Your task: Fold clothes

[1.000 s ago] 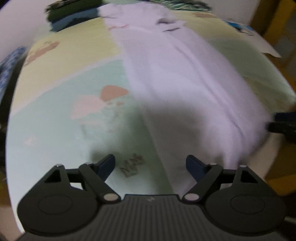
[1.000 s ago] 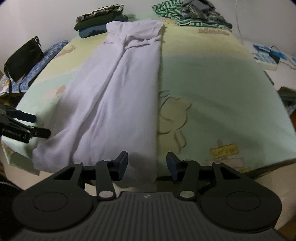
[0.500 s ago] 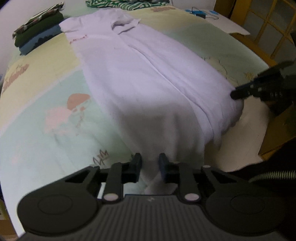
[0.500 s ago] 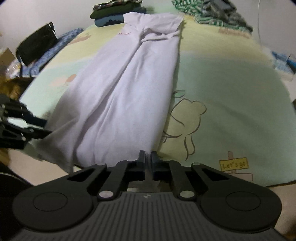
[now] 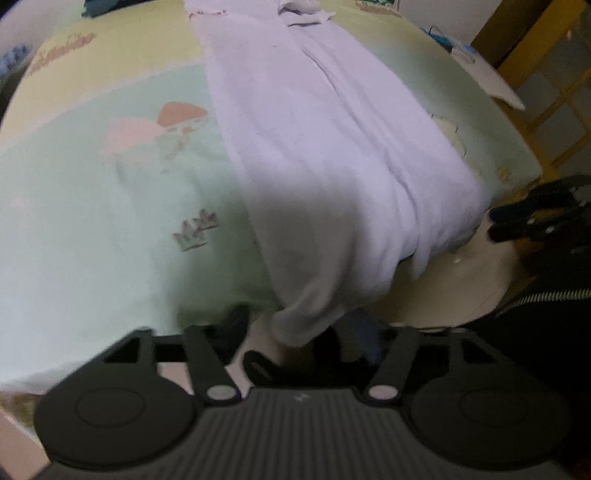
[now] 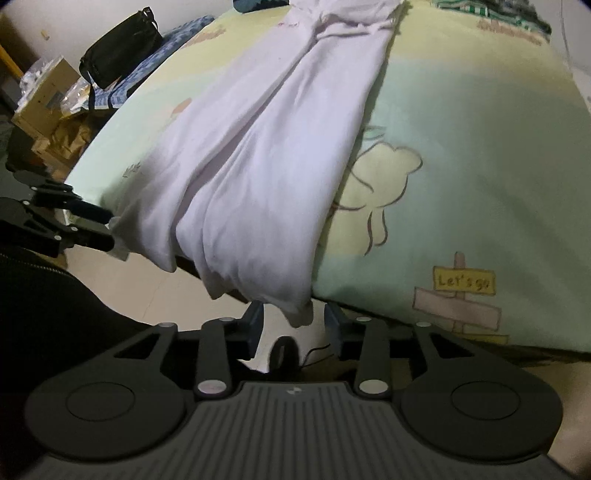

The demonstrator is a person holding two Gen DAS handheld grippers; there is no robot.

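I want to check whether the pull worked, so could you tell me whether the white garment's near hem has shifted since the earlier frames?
Yes. The white garment now hangs over the near edge of the bed, toward the camera; its hem earlier lay on the sheet.

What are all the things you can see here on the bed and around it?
Garment: one, pale lilac, folded long, down the middle of the bed, near end hanging over the edge.
Bed sheet: one, pastel green and yellow with cartoon prints, covers the bed.
Sign print: one, yellow, reads "Let's go", on the sheet's near right corner.
Bag: one, black, far left beside the bed.
Striped clothes: one heap, green and white, far right end of the bed.
Cardboard box: one, brown, on the floor at left.
Left gripper: one, black, jaws opening, garment's corner hanging between them.
Right gripper: one, black, jaws opening, other corner hanging between them.
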